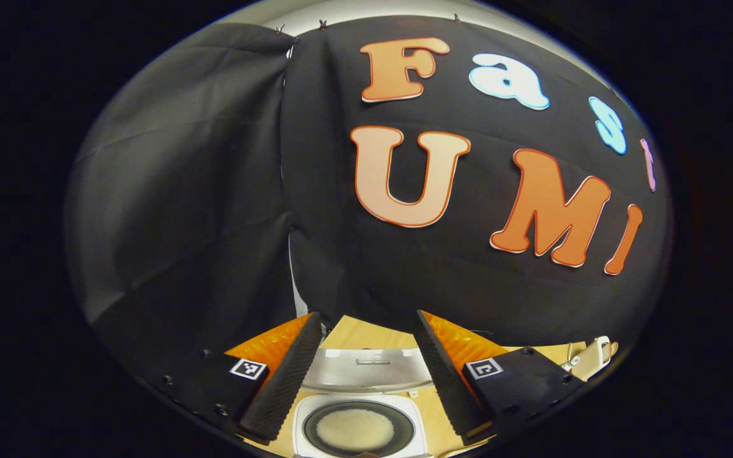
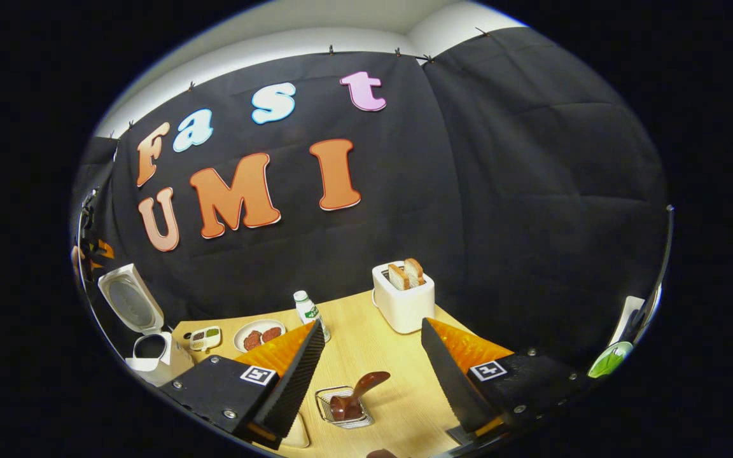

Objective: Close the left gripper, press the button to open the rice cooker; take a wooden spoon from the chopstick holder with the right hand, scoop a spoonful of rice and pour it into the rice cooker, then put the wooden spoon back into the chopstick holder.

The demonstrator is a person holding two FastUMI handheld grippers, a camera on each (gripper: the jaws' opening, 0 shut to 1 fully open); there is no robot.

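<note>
Left gripper view: left gripper [image 1: 363, 369] fingers spread wide above the rice cooker [image 1: 357, 420], lid up, rice inside.
Right gripper view: right gripper [image 2: 373, 375] fingers wide, empty; wooden spoon [image 2: 357, 391] stands in the chopstick holder [image 2: 341, 410], just below.
Step advice: lower squarely, pinching the spoon's handle.

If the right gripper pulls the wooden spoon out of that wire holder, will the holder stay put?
Possibly not. The chopstick holder looks like thin open wire, probably light, so it may lift or tip. The wooden spoon leans against its rim and looks rigid, so it should not flex.

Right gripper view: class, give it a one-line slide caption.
Open right tongs hover above wooden spoon in chopstick holder; toaster behind.
</note>
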